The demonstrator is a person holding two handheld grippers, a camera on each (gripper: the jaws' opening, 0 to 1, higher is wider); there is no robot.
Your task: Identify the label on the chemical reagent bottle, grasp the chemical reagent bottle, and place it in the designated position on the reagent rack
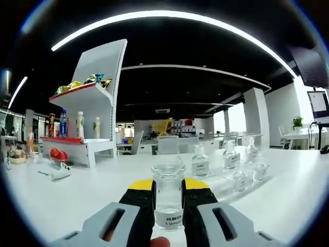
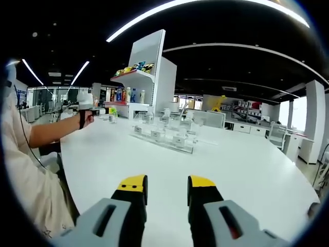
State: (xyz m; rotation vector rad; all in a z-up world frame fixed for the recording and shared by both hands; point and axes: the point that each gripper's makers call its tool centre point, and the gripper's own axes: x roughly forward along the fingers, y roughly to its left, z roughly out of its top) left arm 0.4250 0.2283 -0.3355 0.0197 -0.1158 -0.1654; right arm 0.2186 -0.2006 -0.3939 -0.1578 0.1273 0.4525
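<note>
My left gripper [image 1: 168, 186] is shut on a clear glass reagent bottle [image 1: 168, 200] with a white label low on its body, held upright between the yellow-tipped jaws. Beyond it on the white table stands a clear reagent rack [image 1: 226, 175] carrying several similar labelled bottles [image 1: 200, 164]. In the right gripper view, my right gripper [image 2: 165, 189] stands open above the table with nothing between its fingers. The rack [image 2: 164, 135] lies ahead of it. At the far left a person's arm holds the left gripper [image 2: 104, 111] out over the table.
A white display shelf [image 1: 95, 98] with drink bottles and snack packs stands at the table's far left, also seen behind the rack [image 2: 149, 72]. Red objects [image 1: 58, 153] and a small white tool [image 1: 59, 174] lie near it. Bare tabletop [image 2: 241, 170] spreads right of the rack.
</note>
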